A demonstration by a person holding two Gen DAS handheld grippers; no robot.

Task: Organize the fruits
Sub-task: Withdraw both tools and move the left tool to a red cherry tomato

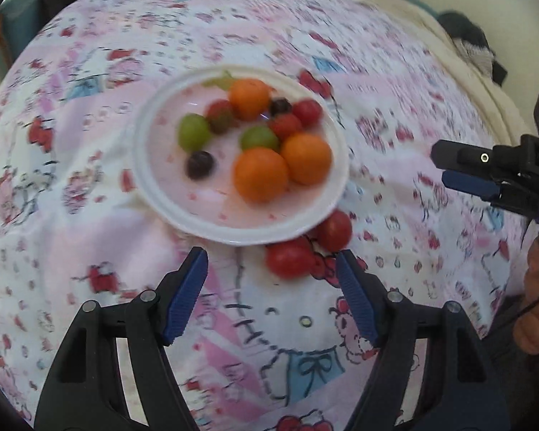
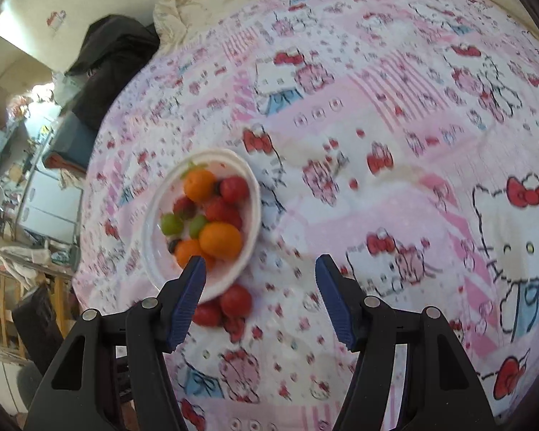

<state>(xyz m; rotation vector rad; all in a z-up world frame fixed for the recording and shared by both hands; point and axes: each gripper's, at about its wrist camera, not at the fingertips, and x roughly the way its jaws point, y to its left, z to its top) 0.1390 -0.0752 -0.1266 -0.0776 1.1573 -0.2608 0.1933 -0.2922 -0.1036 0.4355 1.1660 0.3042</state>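
Two tomatoes (image 1: 307,246) lie loose on the cloth (image 1: 90,215), touching each other and tucked against the near rim of the plate (image 1: 183,215); one is partly under the rim's edge. They sit just ahead of the left claw (image 1: 271,289), nearer its right finger, and its jaws stand wide apart with nothing between them. In the right wrist view the same tomatoes (image 2: 226,307) show just past the left finger of the right claw (image 2: 260,294), which is likewise spread wide and holds nothing. From the left wrist view the right claw (image 1: 449,167) appears at the right edge, hovering over the cloth well apart from the plate.

Beyond the loose pair, the white plate rests on the Hello Kitty cloth and carries the other fruit: three oranges (image 1: 260,174), two of them side by side at the near right and one at the far side; two green grapes (image 1: 194,133); two dark berries (image 1: 199,165); and several red tomatoes clustered between the oranges. Motion blur softens all of it.

Past the cloth's far edge lies a cream blanket (image 1: 413,10).
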